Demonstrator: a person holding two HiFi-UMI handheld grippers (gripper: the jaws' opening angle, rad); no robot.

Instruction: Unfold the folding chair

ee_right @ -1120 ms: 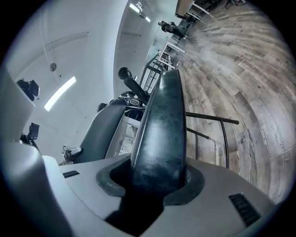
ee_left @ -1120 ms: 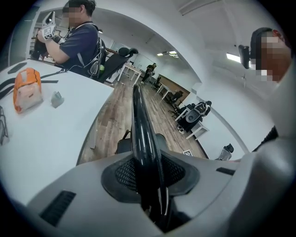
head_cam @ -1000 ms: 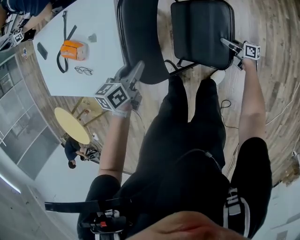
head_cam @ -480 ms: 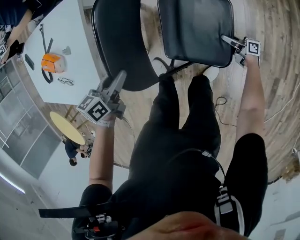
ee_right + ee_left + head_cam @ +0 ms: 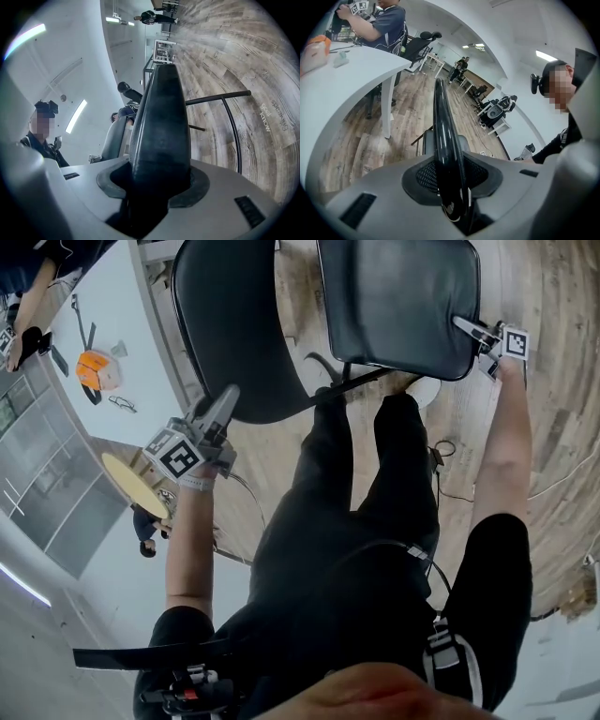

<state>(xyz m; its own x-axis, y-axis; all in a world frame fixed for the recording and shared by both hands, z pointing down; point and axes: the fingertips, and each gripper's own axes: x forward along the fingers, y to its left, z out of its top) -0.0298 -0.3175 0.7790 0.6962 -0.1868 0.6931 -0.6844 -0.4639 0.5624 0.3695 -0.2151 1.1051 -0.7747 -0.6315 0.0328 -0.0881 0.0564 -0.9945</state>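
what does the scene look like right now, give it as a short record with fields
left tool: shut on the rim of the chair back
right tool: shut on the edge of the chair seat
chair state: back and seat spread apart, side by side in the head view
floor: wood planks
nearby: white table with an orange item on it
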